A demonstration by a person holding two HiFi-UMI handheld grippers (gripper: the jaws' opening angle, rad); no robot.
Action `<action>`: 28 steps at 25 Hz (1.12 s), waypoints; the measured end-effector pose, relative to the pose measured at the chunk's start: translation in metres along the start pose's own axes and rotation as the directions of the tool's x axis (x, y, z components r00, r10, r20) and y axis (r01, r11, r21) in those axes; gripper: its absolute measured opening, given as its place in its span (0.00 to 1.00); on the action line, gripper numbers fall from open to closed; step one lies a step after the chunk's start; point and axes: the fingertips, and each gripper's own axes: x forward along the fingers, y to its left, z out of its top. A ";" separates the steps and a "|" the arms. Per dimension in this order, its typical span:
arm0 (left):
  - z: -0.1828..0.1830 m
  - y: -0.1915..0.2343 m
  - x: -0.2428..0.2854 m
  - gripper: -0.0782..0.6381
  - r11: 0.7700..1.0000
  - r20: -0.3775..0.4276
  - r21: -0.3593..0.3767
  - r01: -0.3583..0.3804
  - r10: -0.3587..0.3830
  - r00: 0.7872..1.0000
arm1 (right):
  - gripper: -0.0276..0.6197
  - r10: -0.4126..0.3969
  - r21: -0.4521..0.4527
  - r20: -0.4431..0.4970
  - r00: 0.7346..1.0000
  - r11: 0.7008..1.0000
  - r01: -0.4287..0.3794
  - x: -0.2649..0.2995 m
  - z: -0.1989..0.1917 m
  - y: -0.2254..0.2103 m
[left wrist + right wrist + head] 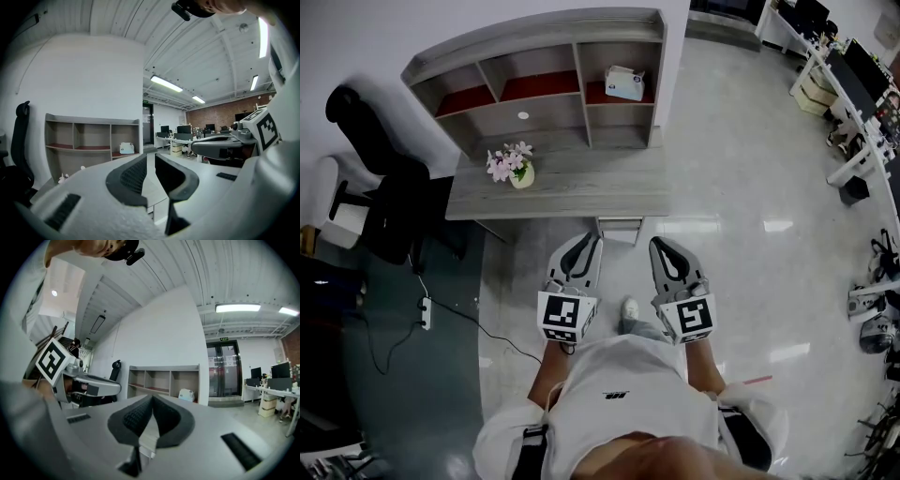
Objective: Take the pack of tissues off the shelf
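Left claw (pixel 150 158) stood open with nothing between its jaws, the right claw (pixel 151 398) was closed and empty, and the pack of tissues (pixel 624 83) sat in the upper right compartment of the shelf (pixel 534 39).

The head view looks steeply down from above the person (pixel 628 403). The table (pixel 572 192) and shelf (pixel 534 75) lie across the top of the frame, well away. The left claw (pixel 586 242) and right claw (pixel 661 246) sit near at lower centre.

The left gripper view rides just behind the left claw (pixel 150 157) and faces level along it. The shelf (pixel 93 136) is far off at mid-left and the right claw (pixel 201 146) is at the right.

The right gripper view looks level along the right claw (pixel 152 399), with the shelf (pixel 164 376) at centre and the left claw (pixel 115 389) at the left.

All three views share the shelf and its pack of tissues (pixel 623 82) (pixel 126 148) (pixel 186 395).
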 end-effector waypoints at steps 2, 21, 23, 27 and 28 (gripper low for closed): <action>0.005 0.002 0.012 0.21 1.000 0.010 0.002 -0.007 0.007 1.000 | 0.08 0.009 -0.001 0.005 1.000 1.000 -0.009 0.008 0.001 -0.009; 0.007 0.002 0.083 0.21 0.999 -0.024 0.020 -0.049 0.049 0.999 | 0.08 0.067 0.003 0.012 0.998 0.998 -0.067 0.052 -0.003 -0.070; 0.010 0.003 0.089 0.21 0.999 -0.014 0.023 -0.047 0.048 0.999 | 0.08 0.073 0.007 0.012 0.997 0.997 -0.073 0.055 -0.003 -0.072; 0.012 0.008 0.102 0.21 0.999 -0.009 0.026 -0.045 0.046 0.999 | 0.08 0.081 0.006 0.017 0.997 0.997 -0.081 0.067 -0.003 -0.078; 0.012 0.010 0.106 0.21 0.999 -0.008 0.027 -0.045 0.045 0.999 | 0.08 0.083 0.003 0.018 0.996 0.997 -0.083 0.071 -0.003 -0.079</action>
